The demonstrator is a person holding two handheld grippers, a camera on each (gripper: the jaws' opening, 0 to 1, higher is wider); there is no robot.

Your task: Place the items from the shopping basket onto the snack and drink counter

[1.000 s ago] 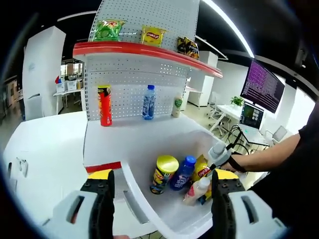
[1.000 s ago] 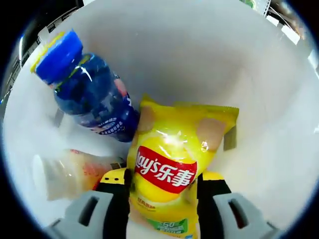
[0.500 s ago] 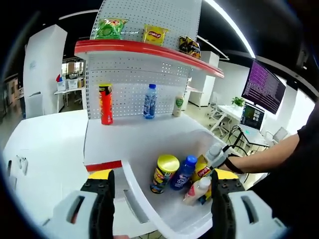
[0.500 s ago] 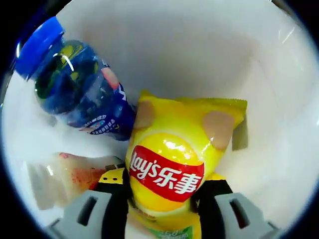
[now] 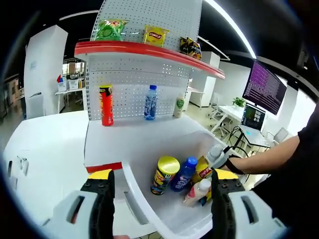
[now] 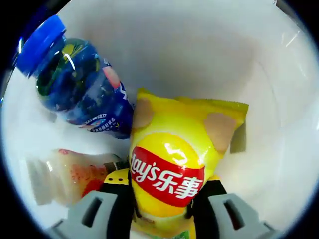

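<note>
Right tongs [image 6: 162, 199] were clamped on the lower part of the yellow chip bag [image 6: 172, 169] lying in the white basket [image 6: 199, 59] beside the blue-capped bottle [image 6: 75, 89], so a straight, gentle lift seemed wise, while the left tongs [image 5: 157, 181] hung open above the basket.

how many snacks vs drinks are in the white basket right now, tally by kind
chip bags: 1, the yellow chip bag, with the right gripper jaws closed against its sides
snack cans: 1, the yellow-lidded can
drink bottles: 2, the blue-capped bottle and the pale bottle
total: 4 in the basket
</note>
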